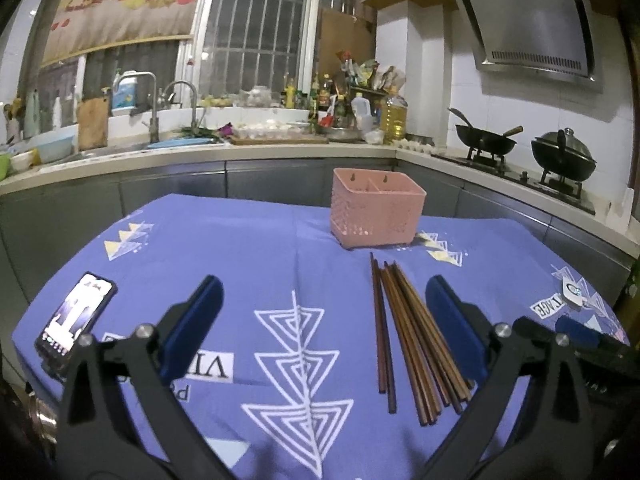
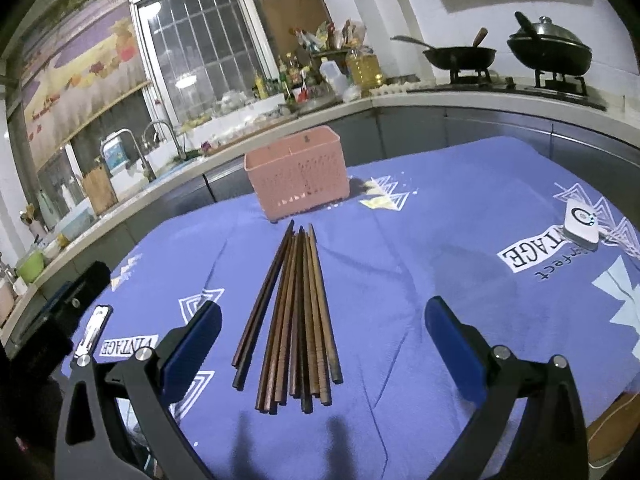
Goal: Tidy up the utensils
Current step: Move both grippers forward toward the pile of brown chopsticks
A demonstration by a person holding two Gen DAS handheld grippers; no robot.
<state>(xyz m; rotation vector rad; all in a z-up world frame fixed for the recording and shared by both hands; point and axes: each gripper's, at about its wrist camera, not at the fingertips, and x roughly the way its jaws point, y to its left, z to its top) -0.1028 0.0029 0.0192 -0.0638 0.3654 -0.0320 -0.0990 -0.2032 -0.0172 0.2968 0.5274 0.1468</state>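
Several brown wooden chopsticks (image 1: 408, 336) (image 2: 294, 312) lie in a loose bundle on the blue patterned tablecloth (image 1: 248, 248) (image 2: 440, 220). Behind them stands a pink perforated utensil holder (image 1: 376, 210) (image 2: 298, 178) with two compartments, both looking empty. My left gripper (image 1: 324, 288) hovers open over the cloth, with the chopsticks just inside its right finger. My right gripper (image 2: 324, 312) is open too, and the bundle lies between its blue pads (image 2: 196, 344), slightly left of centre. Neither gripper touches anything. In the left wrist view the right gripper's black body (image 1: 592, 344) shows at the far right.
A lit phone (image 1: 76, 316) (image 2: 94, 330) lies at the cloth's left edge. A small white device (image 2: 582, 224) (image 1: 574, 292) rests on the right side. Beyond the table runs a kitchen counter (image 1: 240, 152) with a sink, bottles, and two black woks on a stove (image 1: 520, 152).
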